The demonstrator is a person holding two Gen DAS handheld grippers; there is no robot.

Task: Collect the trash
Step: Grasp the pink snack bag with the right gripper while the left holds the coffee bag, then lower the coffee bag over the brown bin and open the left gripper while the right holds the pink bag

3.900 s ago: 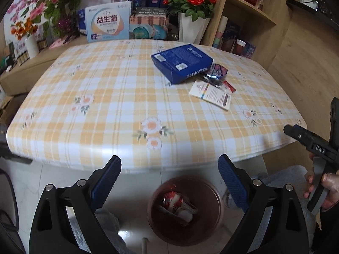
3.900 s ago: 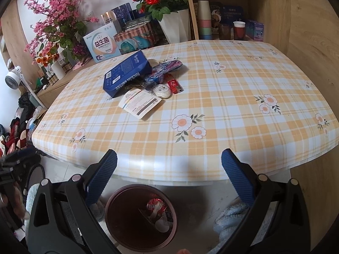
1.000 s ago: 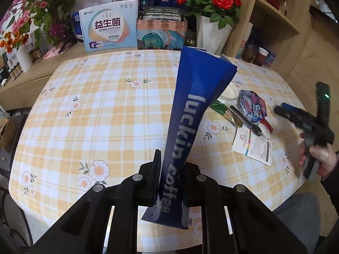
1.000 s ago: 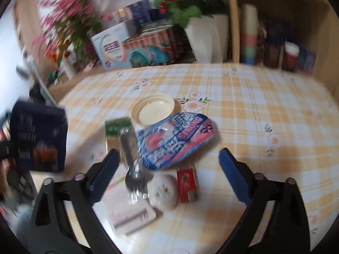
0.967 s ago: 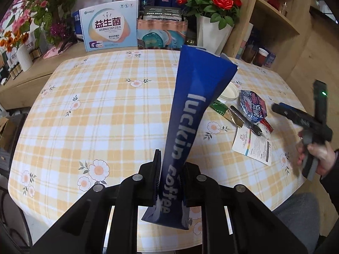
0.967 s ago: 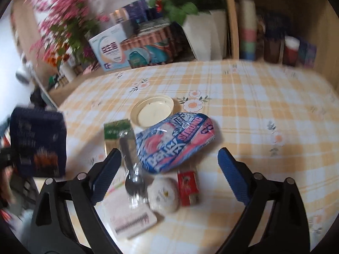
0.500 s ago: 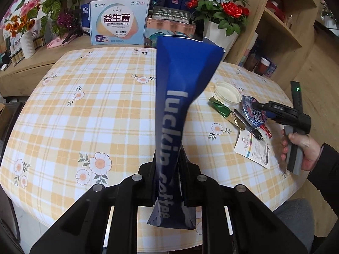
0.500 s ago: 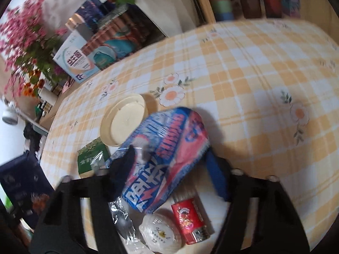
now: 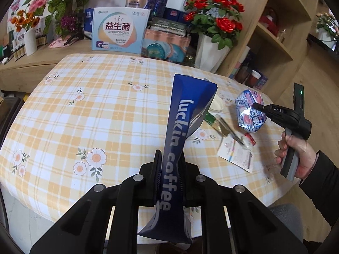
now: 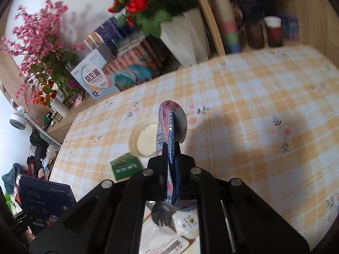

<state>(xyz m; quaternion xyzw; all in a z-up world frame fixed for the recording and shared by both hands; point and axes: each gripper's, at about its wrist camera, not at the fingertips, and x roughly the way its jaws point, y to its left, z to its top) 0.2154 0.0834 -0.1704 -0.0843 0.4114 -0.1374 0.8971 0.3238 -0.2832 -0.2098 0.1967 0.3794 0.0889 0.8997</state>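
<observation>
The blue coffee bag (image 9: 186, 131), flattened and printed with white lettering, is standing up out of the left gripper (image 9: 169, 177), whose jaws are clamped tight on its lower part; the bag is hanging above the near half of the table (image 9: 84, 110) and is blocking the view of a strip of the cloth behind it. To its right the snack wrapper (image 9: 251, 113), blue with red and white print, is being held clear of the cloth by the right gripper (image 10: 172, 169), whose jaws have just been closing and are now pinching the wrapper's edge between them; a hand (image 9: 296, 154) is gripping that tool's handle. In the right wrist view the wrapper is standing on edge and is covering part of the round white lid (image 10: 145, 140) lying on the cloth behind it. Just left of the gripper a small green packet (image 10: 126, 166) is lying flat, and under the gripper body a black plastic fork (image 10: 162, 211), a small round white packet (image 10: 187, 222) and a printed paper slip (image 10: 163, 242) are lying close together. A small red sachet (image 9: 250, 139) is showing beside the slip in the left wrist view. Beyond the far edge of the table a white vase (image 9: 209, 50) is holding red roses, and a pale blue box (image 9: 119, 32) with Chinese characters is standing upright next to stacked packages. The wooden shelves (image 9: 275, 31) on the right are holding cups and small boxes, too small to tell apart.
</observation>
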